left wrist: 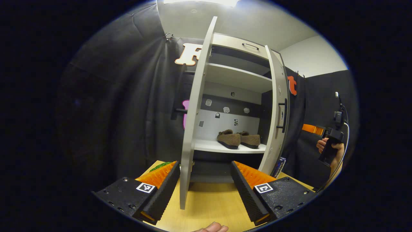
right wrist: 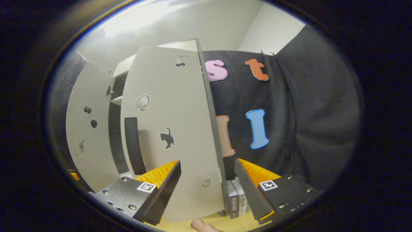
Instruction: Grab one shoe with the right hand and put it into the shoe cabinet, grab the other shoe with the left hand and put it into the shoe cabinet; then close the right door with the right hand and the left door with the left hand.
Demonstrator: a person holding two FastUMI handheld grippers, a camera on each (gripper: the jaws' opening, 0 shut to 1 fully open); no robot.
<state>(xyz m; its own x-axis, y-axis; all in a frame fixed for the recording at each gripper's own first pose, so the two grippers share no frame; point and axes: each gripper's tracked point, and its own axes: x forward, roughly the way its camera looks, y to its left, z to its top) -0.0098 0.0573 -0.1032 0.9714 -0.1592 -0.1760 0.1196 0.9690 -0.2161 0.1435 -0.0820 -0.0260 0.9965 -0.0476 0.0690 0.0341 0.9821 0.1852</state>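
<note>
Inside, two brown shoes on shelf; both grippers' fingers spread, empty

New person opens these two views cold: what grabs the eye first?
In the left gripper view, the pair of brown shoes side by side on a shelf of the open shoe cabinet, framed by the left door edge-on and the right door. The left gripper straddles the left door's edge, fingers open. In the right gripper view, the right door's stickered face looms close, its edge between the open fingers of the right gripper.
</note>
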